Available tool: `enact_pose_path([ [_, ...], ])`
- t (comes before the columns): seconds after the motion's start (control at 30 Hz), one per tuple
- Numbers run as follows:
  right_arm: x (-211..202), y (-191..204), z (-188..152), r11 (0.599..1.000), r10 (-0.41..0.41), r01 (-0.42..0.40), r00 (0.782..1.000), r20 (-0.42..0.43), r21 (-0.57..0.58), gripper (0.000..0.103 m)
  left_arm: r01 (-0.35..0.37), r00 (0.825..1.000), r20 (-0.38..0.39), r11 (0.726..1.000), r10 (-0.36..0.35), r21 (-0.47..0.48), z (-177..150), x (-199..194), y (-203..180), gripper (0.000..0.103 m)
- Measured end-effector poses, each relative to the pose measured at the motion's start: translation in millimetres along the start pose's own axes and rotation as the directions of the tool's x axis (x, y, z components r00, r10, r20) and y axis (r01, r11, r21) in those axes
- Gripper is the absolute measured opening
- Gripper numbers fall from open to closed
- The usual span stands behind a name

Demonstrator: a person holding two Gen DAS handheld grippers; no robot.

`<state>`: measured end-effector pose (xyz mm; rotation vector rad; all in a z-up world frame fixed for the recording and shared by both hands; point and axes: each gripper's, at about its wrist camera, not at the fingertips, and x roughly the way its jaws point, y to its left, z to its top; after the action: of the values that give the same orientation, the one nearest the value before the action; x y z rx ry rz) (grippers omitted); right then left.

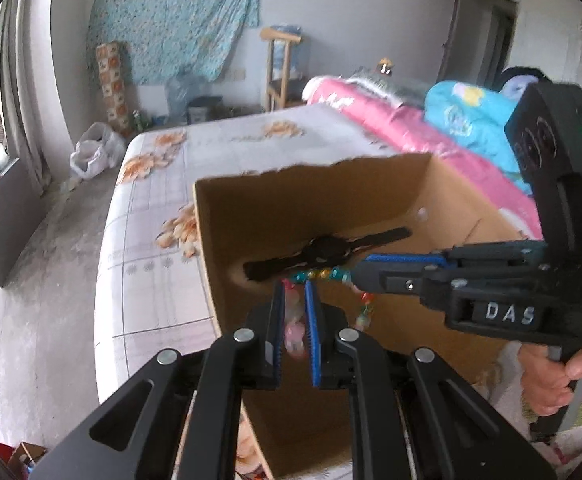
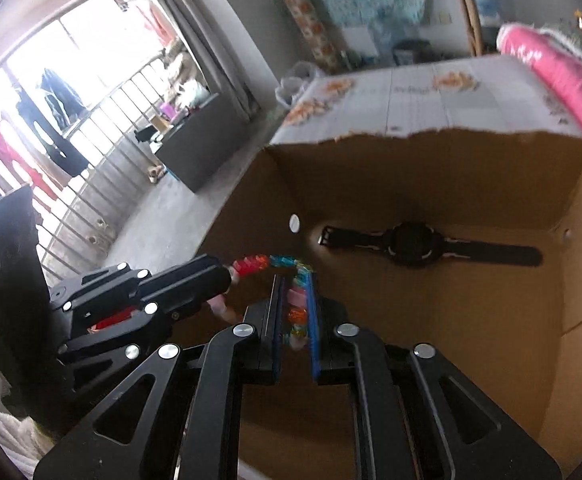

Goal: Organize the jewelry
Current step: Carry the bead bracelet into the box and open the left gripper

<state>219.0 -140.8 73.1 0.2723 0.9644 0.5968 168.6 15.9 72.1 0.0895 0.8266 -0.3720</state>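
I have the string of translucent multicoloured beads [image 2: 287, 262] stretched over the open brown cardboard box [image 2: 431, 184], red, blue, green and orange. My left gripper [image 1: 294, 286] and right gripper [image 2: 294, 280] each pinch 1 end. A black wristwatch [image 2: 415, 244] lies inside.

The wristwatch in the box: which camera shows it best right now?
The right wrist view: the wristwatch lies flat on the cardboard box floor, both straps fully visible. In the left wrist view it is blurrier, and the right tongs and beaded bracelet crowd its lower edge.
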Motion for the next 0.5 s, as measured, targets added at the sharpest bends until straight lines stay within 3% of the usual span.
enact_pose_path([
  [0.13,-6,-11,5,0.999,-0.003,0.002,1.000,0.019,0.042,0.012,-0.026,1.000,0.007,1.000,0.026,-0.014,-1,2,5,0.012],
  [0.3,-38,-33,0,0.994,0.000,-0.011,0.995,0.101,0.108,0.012,-0.050,0.998,0.046,0.998,0.052,-0.034,0,-8,8,0.015],
  [0.4,-62,-45,-10,0.990,0.002,-0.023,0.988,0.155,0.136,0.014,-0.037,0.995,0.087,0.998,0.040,-0.043,-4,-23,8,0.025],
  [0.47,-78,-51,-19,0.988,0.020,-0.047,0.984,0.178,0.146,0.016,-0.018,0.994,0.111,0.999,0.023,-0.047,-8,-35,6,0.042],
  [0.5,-87,-52,-27,0.987,0.035,-0.062,0.982,0.184,0.145,0.016,-0.006,0.992,0.126,0.999,0.011,-0.046,-13,-42,5,0.046],
])
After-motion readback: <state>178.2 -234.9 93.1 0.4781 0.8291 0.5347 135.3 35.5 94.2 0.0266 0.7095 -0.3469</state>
